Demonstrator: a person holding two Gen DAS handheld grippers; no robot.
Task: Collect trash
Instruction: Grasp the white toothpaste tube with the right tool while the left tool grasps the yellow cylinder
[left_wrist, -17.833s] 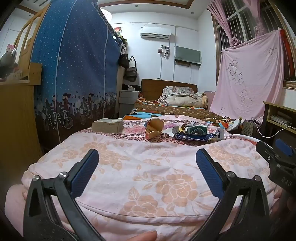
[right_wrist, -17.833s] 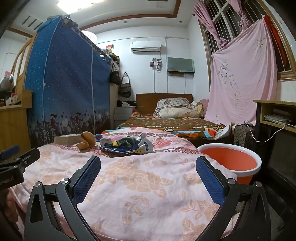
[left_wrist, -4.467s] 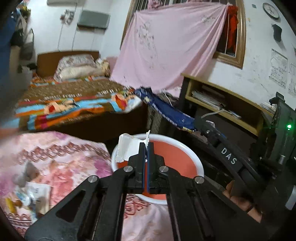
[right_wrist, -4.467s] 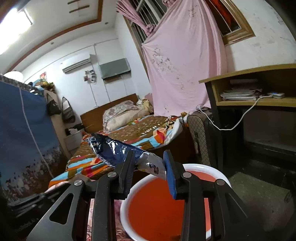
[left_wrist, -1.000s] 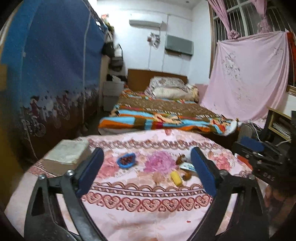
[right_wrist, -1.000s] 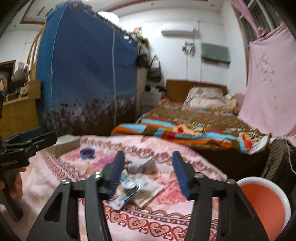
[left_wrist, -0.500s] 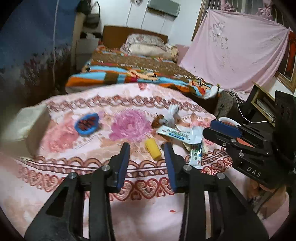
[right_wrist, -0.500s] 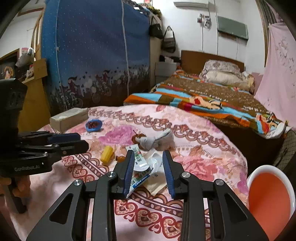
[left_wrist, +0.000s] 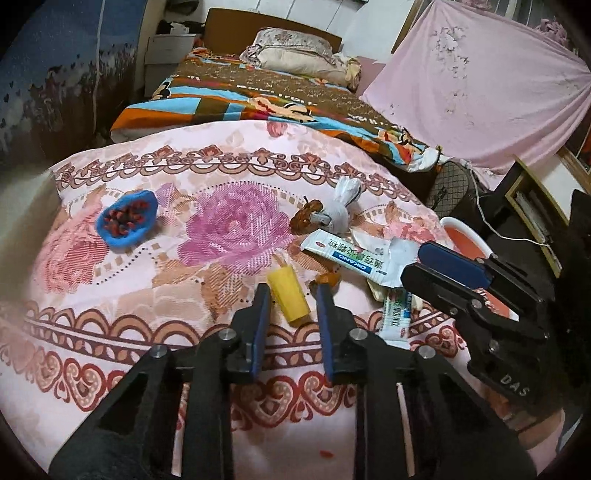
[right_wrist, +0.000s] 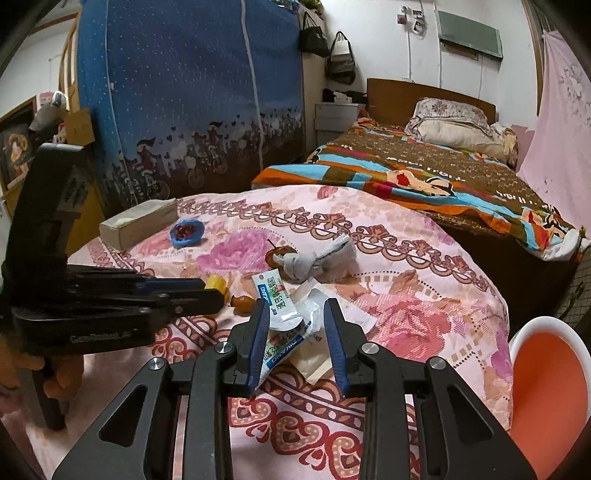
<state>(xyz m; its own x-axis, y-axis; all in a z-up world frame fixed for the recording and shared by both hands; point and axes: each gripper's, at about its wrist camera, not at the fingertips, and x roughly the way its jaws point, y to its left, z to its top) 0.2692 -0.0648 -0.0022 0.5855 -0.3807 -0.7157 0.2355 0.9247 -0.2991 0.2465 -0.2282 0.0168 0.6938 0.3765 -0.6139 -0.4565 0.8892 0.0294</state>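
Trash lies on the pink floral quilt (left_wrist: 110, 332). My left gripper (left_wrist: 291, 295) is open with its jaws on either side of a small yellow piece (left_wrist: 287, 298), which also shows in the right wrist view (right_wrist: 215, 283). My right gripper (right_wrist: 295, 314) is open around white sachet wrappers (right_wrist: 291, 321); the wrappers also show in the left wrist view (left_wrist: 347, 256). A knotted grey rag (right_wrist: 317, 260) with a brown fruit core (right_wrist: 277, 256) lies behind. A blue wrapper (left_wrist: 125, 218) lies at the left. The orange bucket (right_wrist: 546, 373) stands at the quilt's right edge.
A tan box (right_wrist: 138, 221) sits at the quilt's far left. A second bed with a colourful blanket (right_wrist: 424, 173) lies beyond. A blue curtained wardrobe (right_wrist: 192, 92) stands at the left. A wooden shelf (left_wrist: 535, 214) stands behind the bucket.
Both grippers have moved down and forward toward the quilt. The left jaws now flank the yellow piece and the right jaws flank the white wrappers. Both have narrowed since a second ago.
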